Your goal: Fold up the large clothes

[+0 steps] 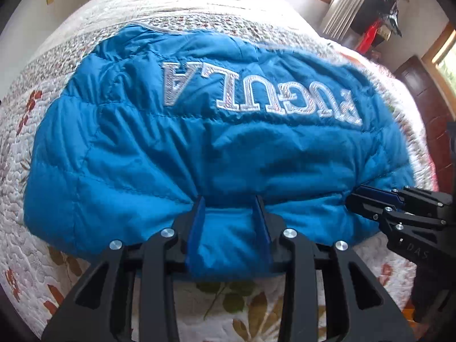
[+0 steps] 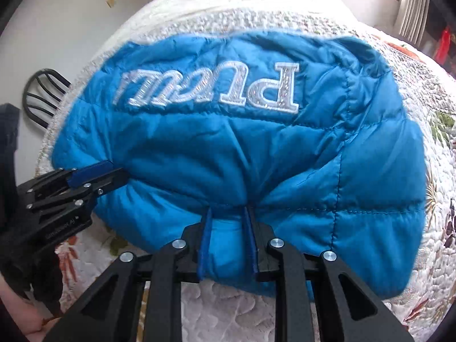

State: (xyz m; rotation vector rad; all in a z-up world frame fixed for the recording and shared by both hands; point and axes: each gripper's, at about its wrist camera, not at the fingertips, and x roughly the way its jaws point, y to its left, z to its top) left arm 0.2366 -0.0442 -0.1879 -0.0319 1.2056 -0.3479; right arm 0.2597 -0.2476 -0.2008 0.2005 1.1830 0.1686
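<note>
**Both grippers pinching the near edge of the jacket, garment stretching away ahead**

The left gripper (image 1: 229, 199) had its jaws closed on a bunched fold of the blue puffer jacket (image 1: 199, 142), the blue pads pressing the fabric from either side. The right gripper (image 2: 228, 211) held the same near edge in the same way, its jaws narrowed around a thicker gather of padding. Seen from the left wrist, the right gripper sat just to the right along the edge; the two grips lay side by side, near one another, on one line.

From both sets of jaws the jacket ran straight ahead, away from the person, with its silver embroidered lettering (image 1: 256, 91) lying upside down beyond the grips. Its longer span appeared to run crosswise, parallel to the line between the grippers, and more cloth spread outside each grip than between them.

The jacket rested on the quilted floral bedspread (image 1: 42, 256) of the bed. Judged from this hold, the coming move would carry the near edge forward over the lettering, both grippers travelling together, neither nearer than the other.
</note>
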